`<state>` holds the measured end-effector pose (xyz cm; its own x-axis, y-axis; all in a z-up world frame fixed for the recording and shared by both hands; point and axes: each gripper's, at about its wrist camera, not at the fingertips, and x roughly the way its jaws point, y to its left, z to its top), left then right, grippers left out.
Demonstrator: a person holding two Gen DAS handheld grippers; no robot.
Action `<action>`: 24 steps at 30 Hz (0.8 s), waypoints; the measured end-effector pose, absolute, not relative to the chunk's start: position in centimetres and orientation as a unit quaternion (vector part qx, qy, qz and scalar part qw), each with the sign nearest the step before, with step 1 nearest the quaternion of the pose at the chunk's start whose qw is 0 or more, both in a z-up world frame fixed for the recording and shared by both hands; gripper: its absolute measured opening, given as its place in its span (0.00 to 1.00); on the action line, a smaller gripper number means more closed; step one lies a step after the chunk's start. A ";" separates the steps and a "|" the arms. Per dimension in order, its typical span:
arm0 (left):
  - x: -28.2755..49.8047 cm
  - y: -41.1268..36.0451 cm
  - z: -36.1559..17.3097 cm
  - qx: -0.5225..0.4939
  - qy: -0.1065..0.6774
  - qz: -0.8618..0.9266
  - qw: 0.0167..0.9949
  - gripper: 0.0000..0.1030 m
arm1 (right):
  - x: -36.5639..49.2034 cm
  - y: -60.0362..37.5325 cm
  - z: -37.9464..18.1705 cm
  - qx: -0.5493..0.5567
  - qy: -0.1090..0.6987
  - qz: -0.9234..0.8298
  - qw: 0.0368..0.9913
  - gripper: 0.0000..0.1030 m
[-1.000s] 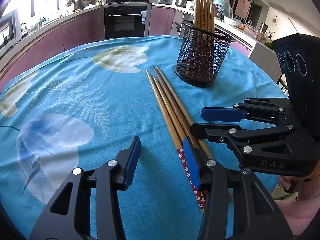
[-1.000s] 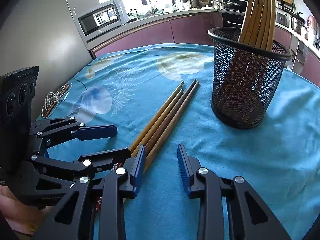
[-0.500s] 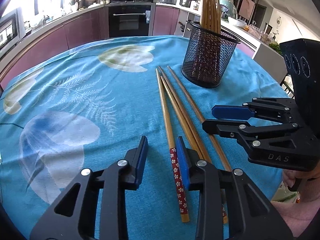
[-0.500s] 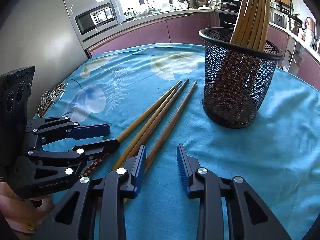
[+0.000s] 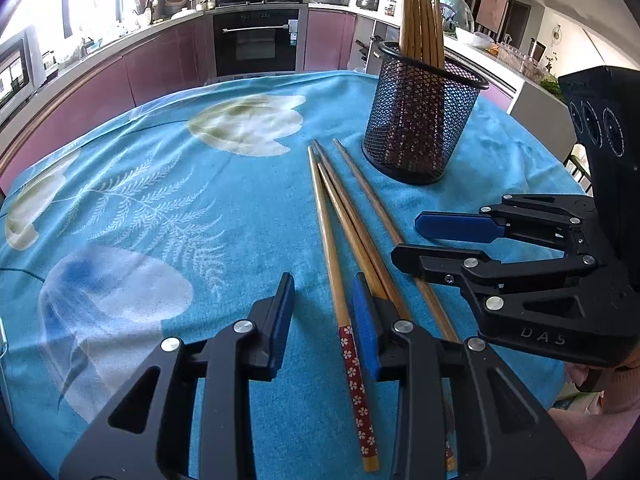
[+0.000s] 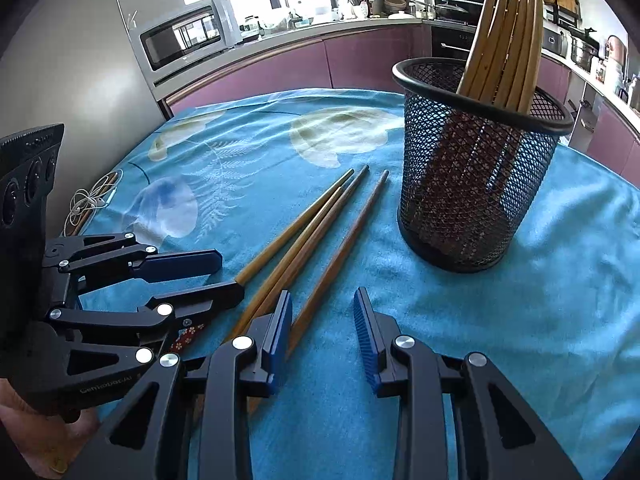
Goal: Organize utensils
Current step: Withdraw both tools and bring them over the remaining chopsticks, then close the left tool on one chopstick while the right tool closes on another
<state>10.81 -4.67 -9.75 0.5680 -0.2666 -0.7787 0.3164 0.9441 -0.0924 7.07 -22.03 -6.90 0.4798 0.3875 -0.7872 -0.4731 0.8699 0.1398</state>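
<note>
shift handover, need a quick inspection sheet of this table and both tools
surface: blue printed cloth covers the table
job's things: four loose chopsticks lie flat; mesh holder upright with more chopsticks in it
clutter: nothing seen
grippers: left tool open, one chopstick between its pads, not pressed; right tool open, nothing between
cables: white cord coiled at the table edge
surroundings: kitchen counters, oven, microwave

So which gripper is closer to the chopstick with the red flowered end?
Left. The left gripper straddles the flowered chopstick; the right gripper sits beside it, beyond other chopsticks.
</note>
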 end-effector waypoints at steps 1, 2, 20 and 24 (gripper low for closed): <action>11.0 -4.8 -9.8 0.030 0.436 -0.165 0.884 0.29 | 7.2 -21.9 -6.9 -0.050 0.444 0.250 0.859 0.29; 11.3 -4.9 -9.8 0.031 0.436 -0.165 0.884 0.29 | 7.4 -21.8 -6.9 -0.051 0.443 0.249 0.860 0.29; 11.5 -3.8 -9.2 -0.011 0.434 -0.150 0.888 0.07 | 7.9 -24.6 -6.6 0.039 0.450 0.264 0.852 0.05; 10.3 -3.5 -9.0 -0.018 0.435 -0.169 0.884 0.07 | 7.5 -24.7 -6.2 0.047 0.447 0.282 0.848 0.02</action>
